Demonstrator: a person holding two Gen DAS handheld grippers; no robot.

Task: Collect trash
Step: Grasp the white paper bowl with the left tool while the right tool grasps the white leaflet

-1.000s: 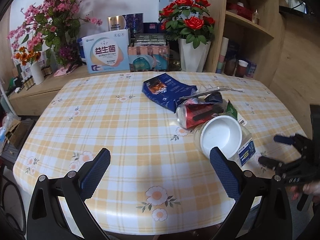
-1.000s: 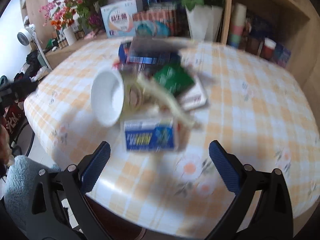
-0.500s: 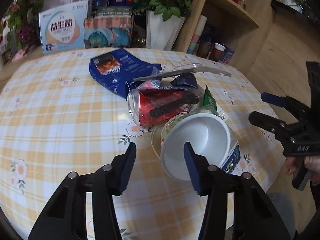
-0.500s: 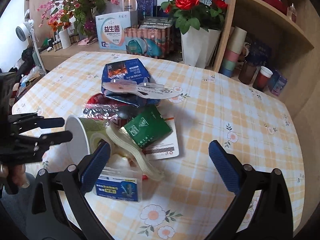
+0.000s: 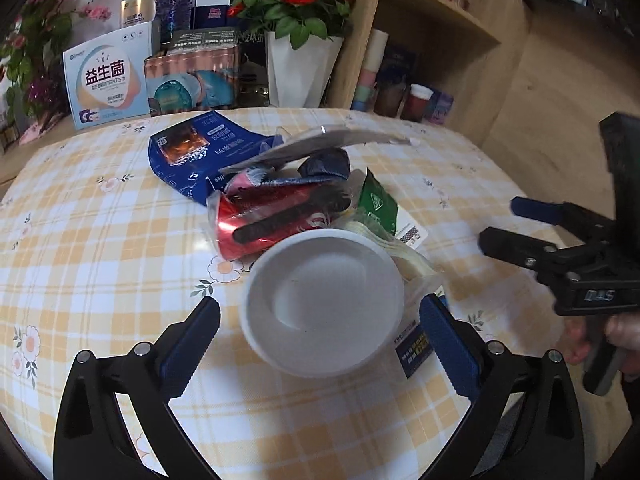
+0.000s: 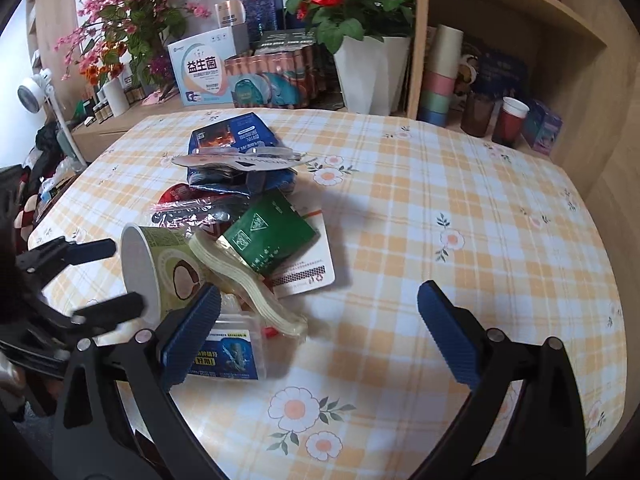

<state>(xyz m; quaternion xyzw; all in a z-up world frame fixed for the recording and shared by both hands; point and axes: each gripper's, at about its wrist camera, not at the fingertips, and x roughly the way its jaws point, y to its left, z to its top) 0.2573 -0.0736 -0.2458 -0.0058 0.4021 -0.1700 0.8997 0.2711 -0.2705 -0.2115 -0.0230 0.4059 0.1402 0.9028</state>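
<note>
Since half a second ago the left gripper [image 5: 320, 322] is sitting with its jaws spread much wider, now straddling the mouth of the white paper cup [image 5: 323, 304] instead of being pinched in front of it, not actually squeezing anything. Going big to small: the table with the yellow checked cloth [image 6: 460, 208] is filling both views, and the trash pile is bunching up left of center on it. From the left wrist view, the blue snack bag [image 5: 192, 156] is lying at about 11 o'clock from the cup, the crushed red can [image 5: 272, 220] is touching the cup's rim at 12 o'clock, and the green packet [image 5: 376, 204] is poking out at 1 o'clock. The small blue box [image 6: 226, 354] is lying just beside the cup, right behind the right gripper's left finger. The right gripper [image 6: 320, 322] is hovering wide open over bare cloth at roughly 4 o'clock from the pile, holding nothing.
</note>
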